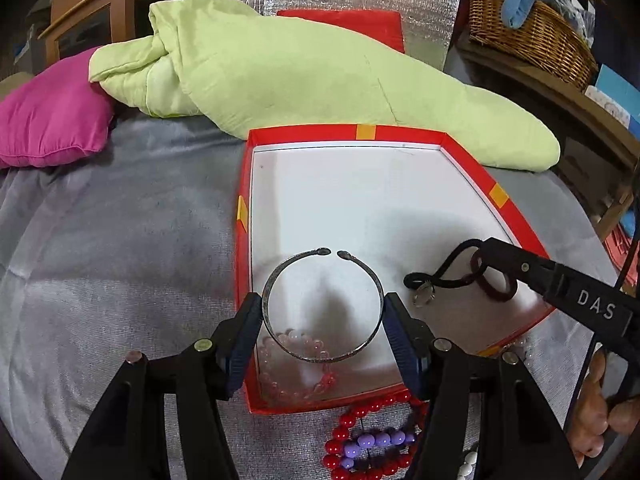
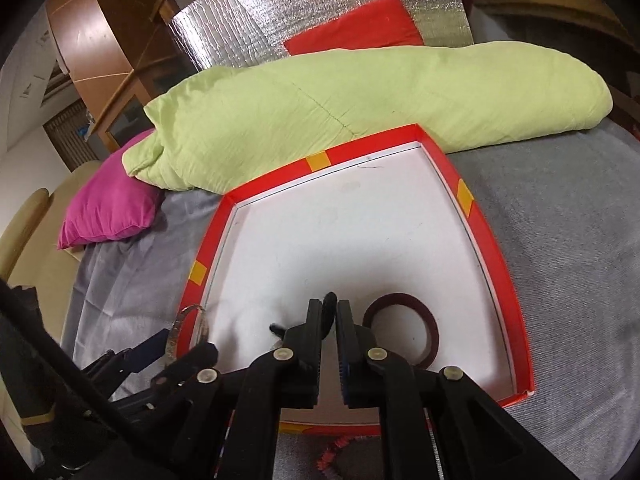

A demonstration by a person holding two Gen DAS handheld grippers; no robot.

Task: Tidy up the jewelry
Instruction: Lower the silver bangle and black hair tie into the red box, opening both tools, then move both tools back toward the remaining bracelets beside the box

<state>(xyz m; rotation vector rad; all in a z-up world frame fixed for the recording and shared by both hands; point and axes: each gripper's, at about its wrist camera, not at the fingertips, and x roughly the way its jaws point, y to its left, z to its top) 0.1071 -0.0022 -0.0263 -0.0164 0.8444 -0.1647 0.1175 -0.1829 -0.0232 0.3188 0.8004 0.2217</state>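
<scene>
We see the bed point(image 1: 100, 240) under grey cover, green quilt point(image 1: 300, 80) across upper frame, red box point(image 1: 400, 133) with white floor at centre. Our left gripper point(image 1: 322, 312) holds the silver cuff bangle point(image 1: 304, 260) across its width, pads on both sides, opening pointing away toward upper frame; it hangs over the box's lower-left corner, above a clear bead bracelet point(image 1: 296, 364) inside. Our right gripper point(image 2: 329, 312) is nearly closed on a black cord point(image 1: 452, 268), over lower-right box floor, dark red ring point(image 2: 404, 328) just right of it. Red bead strand point(image 1: 360, 432) lies outside, bottom of frame. Judgement: bangle drops straight down; left gripper is the nearer one.
</scene>
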